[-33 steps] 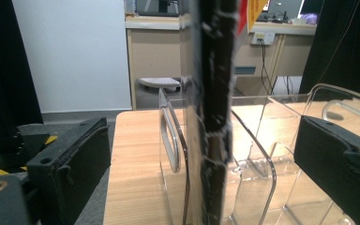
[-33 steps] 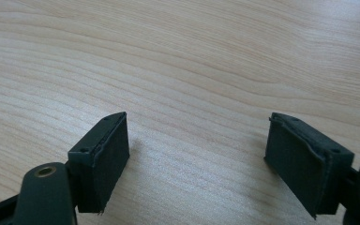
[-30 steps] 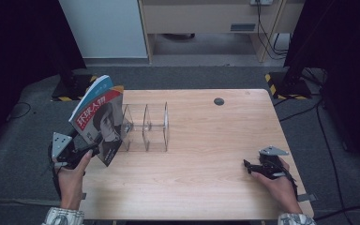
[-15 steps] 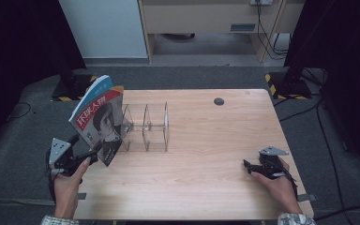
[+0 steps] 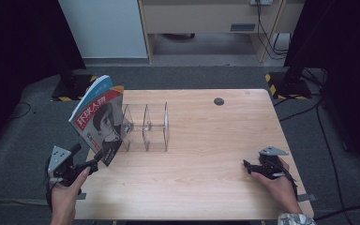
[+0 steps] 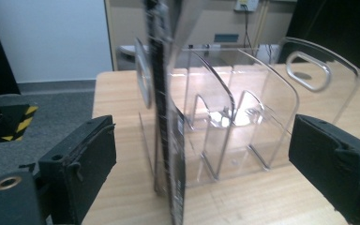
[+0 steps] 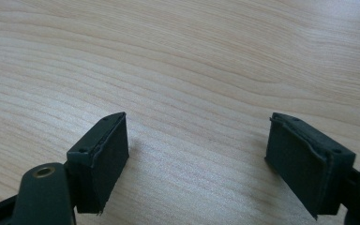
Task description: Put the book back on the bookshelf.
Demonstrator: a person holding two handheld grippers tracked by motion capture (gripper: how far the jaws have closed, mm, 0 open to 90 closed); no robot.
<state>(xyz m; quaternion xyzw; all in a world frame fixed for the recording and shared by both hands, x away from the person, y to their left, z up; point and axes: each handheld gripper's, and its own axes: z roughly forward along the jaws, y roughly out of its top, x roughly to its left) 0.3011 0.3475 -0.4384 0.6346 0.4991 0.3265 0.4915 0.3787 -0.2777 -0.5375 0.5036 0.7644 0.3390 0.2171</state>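
High view: wooden desk (image 5: pixel 206 154) mid-frame, a clear rack (image 5: pixel 147 127) with upright dividers at its left part. A magazine (image 5: pixel 98 121) stands tilted in the rack's leftmost slot, blue top edge leaning toward the upper left, cover with red and white characters and a portrait facing the camera. Small dark round cap (image 5: pixel 219 101) on the desk near the far edge, well apart from the rack.

Left gripper (image 5: pixel 93 165) at lower left of the frame, held by a hand (image 5: pixel 65 192) off the desk's left edge, jaws pointing at the magazine's lower corner, just beside it; touching or not, can't tell from here. Grey plate on top of it.

Left gripper view: jaws of the left gripper (image 6: pixel 201 154) spread wide, one at lower left, one at right edge. Magazine (image 6: pixel 166 117) seen edge-on between them, centre-left of frame, blurred, neither jaw on it. Clear rack (image 6: pixel 243 112) behind it, dividers with rounded tops, an oval handle hole at upper right.

Right gripper (image 5: pixel 253 168) at lower right in the high view, resting low over the desk, hand (image 5: pixel 279 187) behind it, well apart from the rack.

Right gripper view: right gripper (image 7: pixel 197 159) jaws spread wide, bare desk (image 7: pixel 192 61) wood grain between them.
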